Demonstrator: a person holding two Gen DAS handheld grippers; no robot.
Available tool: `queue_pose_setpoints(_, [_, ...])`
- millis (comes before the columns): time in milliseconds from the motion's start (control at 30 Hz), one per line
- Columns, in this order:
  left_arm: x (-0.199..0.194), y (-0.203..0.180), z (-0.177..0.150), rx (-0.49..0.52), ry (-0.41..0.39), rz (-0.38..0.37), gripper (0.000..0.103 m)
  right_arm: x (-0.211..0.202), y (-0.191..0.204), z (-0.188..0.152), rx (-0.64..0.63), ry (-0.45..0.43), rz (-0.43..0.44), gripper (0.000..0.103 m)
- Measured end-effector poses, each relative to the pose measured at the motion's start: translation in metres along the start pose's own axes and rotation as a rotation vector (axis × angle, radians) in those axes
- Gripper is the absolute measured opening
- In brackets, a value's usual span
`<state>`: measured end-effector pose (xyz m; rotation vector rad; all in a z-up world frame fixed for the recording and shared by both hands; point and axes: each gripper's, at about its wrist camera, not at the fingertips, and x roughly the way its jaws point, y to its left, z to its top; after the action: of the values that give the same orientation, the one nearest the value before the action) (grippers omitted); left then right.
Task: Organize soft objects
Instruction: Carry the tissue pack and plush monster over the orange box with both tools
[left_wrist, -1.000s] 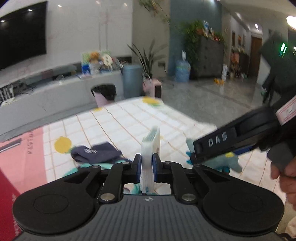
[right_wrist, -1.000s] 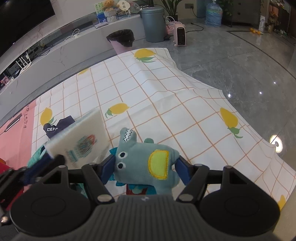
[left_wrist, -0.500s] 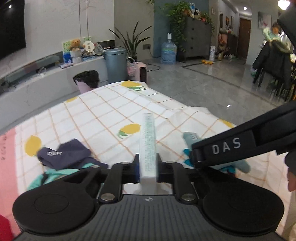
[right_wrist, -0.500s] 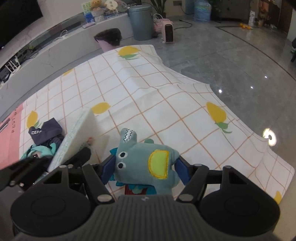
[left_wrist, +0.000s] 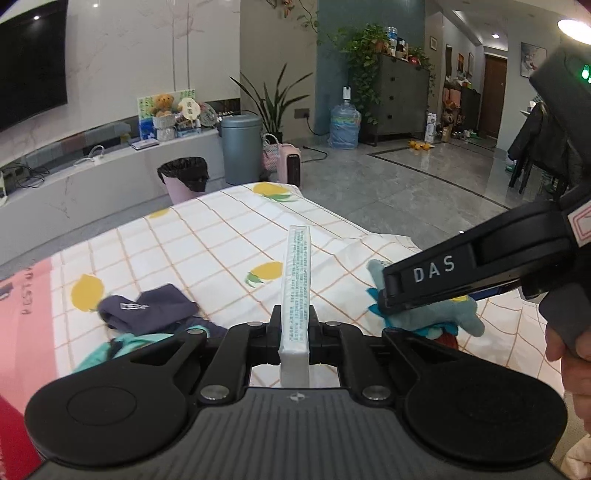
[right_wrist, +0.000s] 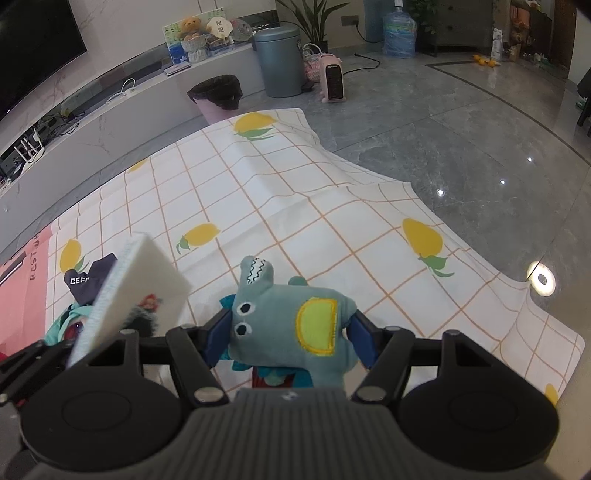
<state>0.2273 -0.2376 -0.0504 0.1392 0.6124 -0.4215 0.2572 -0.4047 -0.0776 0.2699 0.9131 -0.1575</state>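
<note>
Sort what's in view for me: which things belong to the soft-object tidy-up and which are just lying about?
Part of the job:
- white tissue pack, clamped in left hand-held gripper
- teal plush toy, between the right hand-held gripper fingers
- navy garment on the checked cloth

Just lying about:
- grey bin
- pink heater
- water jug

Pretty lived-in living room: glossy grey marble floor (right_wrist: 461, 122) is lit by ceiling spots, a dark TV (left_wrist: 31, 66) is hung on the white wall, and a grey bin (left_wrist: 241, 147), water jug (left_wrist: 343, 123) and dark dresser (left_wrist: 402, 98) are lined up behind.
</note>
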Motion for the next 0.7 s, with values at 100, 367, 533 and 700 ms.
queue_pose_setpoints(100, [-0.011,0.006,0.000,-0.010,-0.038,0.051,0.010,-0.002,0.000,0.000,0.003,-0.003,0.001,0.066])
queue_pose_setpoints(367, [-0.035,0.022,0.012,-0.097,0.007,0.109,0.010,-0.012,-0.003,-0.001,-0.008,-0.016,0.003,0.066])
queue_pose_setpoints(533, [-0.054,0.031,0.022,-0.130,0.038,0.148,0.010,-0.032,0.008,-0.001,-0.049,-0.057,0.022,0.066])
queue_pose_setpoints(700, [-0.083,0.053,0.032,-0.157,0.069,0.166,0.010,-0.054,0.025,-0.003,-0.110,-0.106,0.029,0.067])
